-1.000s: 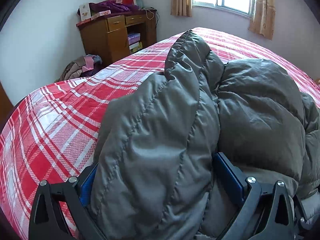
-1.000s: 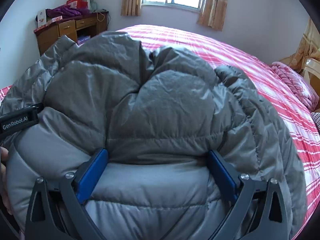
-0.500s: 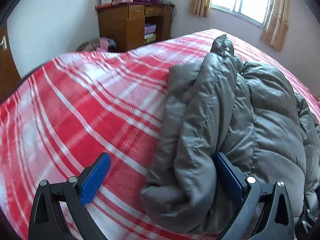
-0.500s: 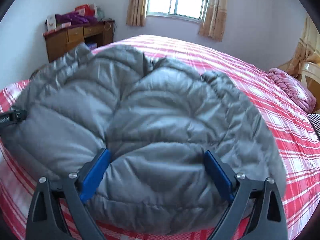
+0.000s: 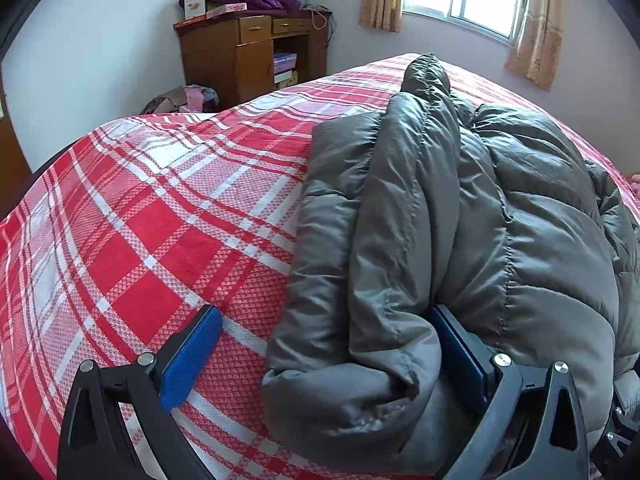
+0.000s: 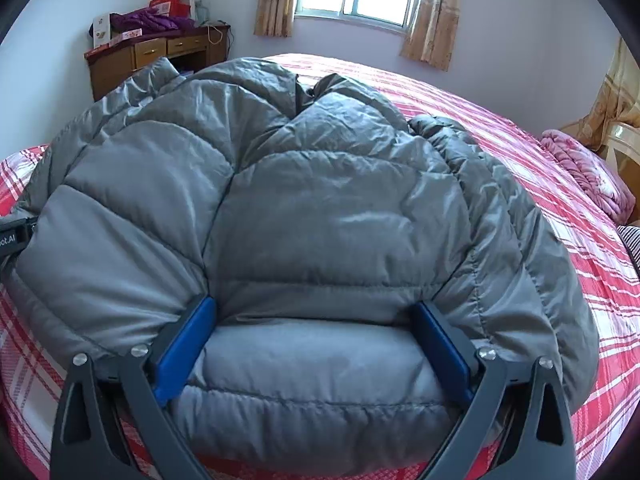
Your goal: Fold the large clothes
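Both tools gape wide over a grey down jacket (image 6: 320, 208) folded on the plaid bed (image 5: 140, 220): left tool (image 5: 324, 352) straddles its nine o'clock edge, right tool (image 6: 316, 340) presses the padding, apparently flattening it.

The grey padded jacket (image 6: 320, 216) hides most of the bed's red plaid cover (image 6: 568, 200) beneath it. Right of the jacket, a striped cloth (image 6: 632, 240) is cut by the frame edge. Left of it, the left gripper's (image 5: 324, 354) casing lettering is cropped. The jacket buries that gripper's right finger (image 5: 460, 352).
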### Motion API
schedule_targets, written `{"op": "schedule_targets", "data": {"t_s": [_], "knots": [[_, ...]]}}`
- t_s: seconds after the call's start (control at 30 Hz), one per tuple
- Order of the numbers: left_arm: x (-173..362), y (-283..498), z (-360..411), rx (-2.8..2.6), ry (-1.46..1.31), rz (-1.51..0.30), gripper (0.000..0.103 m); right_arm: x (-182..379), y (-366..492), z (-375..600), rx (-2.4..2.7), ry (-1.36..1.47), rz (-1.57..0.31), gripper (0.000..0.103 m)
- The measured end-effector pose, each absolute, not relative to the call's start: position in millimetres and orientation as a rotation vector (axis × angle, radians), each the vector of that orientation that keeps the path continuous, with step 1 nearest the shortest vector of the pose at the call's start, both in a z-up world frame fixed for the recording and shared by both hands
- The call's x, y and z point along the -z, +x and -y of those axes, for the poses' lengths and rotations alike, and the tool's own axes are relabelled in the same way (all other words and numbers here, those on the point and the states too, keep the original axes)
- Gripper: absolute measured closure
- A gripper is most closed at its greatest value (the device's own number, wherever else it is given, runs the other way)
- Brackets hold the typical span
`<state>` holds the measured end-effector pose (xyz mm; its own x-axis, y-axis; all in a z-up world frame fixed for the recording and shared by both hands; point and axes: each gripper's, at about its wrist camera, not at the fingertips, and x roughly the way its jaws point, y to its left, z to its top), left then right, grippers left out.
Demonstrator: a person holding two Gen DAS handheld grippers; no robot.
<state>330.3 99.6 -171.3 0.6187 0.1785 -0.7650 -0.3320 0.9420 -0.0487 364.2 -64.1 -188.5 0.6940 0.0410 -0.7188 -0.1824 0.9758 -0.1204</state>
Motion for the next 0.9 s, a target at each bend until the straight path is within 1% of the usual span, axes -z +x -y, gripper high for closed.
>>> {"op": "schedule_targets", "data": {"t_s": [0.07, 0.13, 0.2, 0.27, 0.3, 0.33, 0.43, 0.53, 0.77, 0.9], "knots": [[170.0, 330.0, -97.1, -0.274, -0.19, -0.854, 0.008, 188.6, 363.7, 64.3, -0.126, -0.187, -0.795, 0.003], [168.0, 328.4, -92.5, -0.243, -0.187, -0.849, 0.027, 188.0, 363.6, 64.3, -0.123, -0.191, -0.791, 0.003], [165.4, 328.6, -84.8, -0.194, -0.187, -0.853, 0.038, 188.0, 363.3, 64.5, -0.121, -0.194, -0.788, 0.003], [164.5, 329.8, -83.1, -0.175, -0.195, -0.859, 0.043, 188.8, 364.2, 63.5, -0.119, -0.197, -0.785, 0.003], [163.6, 329.9, -83.5, -0.16, -0.203, -0.856, 0.055, 188.8, 364.1, 63.5, -0.118, -0.198, -0.785, 0.003], [162.2, 329.4, -82.2, -0.12, -0.207, -0.85, 0.076, 188.5, 363.5, 63.3, -0.119, -0.199, -0.784, 0.003], [155.9, 323.5, -77.8, -0.098, -0.17, -0.835, 0.088, 188.5, 363.3, 62.6, -0.114, -0.208, -0.786, 0.003], [148.3, 314.6, -85.2, -0.087, -0.192, -0.812, 0.092, 188.6, 361.9, 59.3, -0.096, -0.232, -0.783, 0.003], [121.5, 278.8, -113.8, -0.083, -0.245, -0.752, 0.095, 186.0, 356.8, 58.5, -0.037, -0.271, -0.769, 0.003], [97.3, 256.6, -140.7, -0.124, -0.266, -0.72, 0.095, 186.9, 353.4, 51.3, -0.095, -0.28, -0.764, 0.003]]}}
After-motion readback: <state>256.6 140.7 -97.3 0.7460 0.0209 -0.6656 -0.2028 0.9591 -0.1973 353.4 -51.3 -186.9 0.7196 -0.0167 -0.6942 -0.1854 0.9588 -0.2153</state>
